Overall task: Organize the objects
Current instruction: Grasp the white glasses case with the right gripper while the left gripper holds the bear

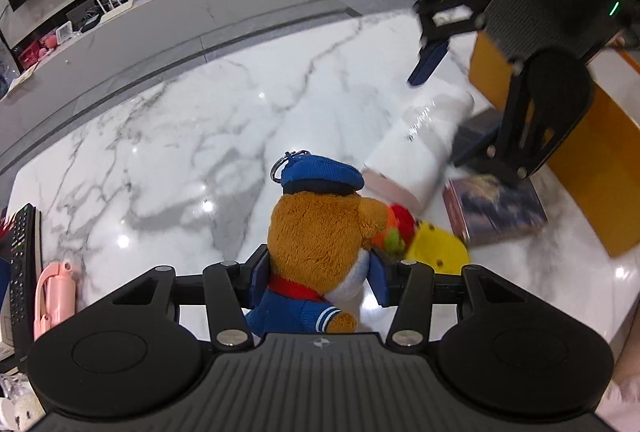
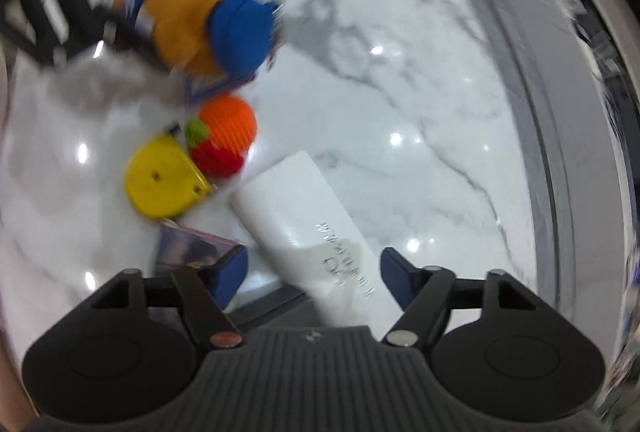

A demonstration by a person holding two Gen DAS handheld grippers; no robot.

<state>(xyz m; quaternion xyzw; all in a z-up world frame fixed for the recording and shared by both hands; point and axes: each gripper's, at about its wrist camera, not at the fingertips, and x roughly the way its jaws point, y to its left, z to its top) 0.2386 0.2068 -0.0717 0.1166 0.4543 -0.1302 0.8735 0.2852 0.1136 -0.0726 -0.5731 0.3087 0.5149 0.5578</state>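
I'm seeing the bear [image 1: 320,232] hiding most of the knitted fruit [image 1: 394,228] and the yellow piece's [image 1: 438,250] near edge. My right gripper [image 1: 460,103] is covering part of the book [image 1: 496,211]. The right view is smearing; the tube's [image 2: 308,216] print is staying unreadable.

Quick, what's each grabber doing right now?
Left gripper: closed on the teddy bear.
Right gripper: open around the white tube, not squeezing it.
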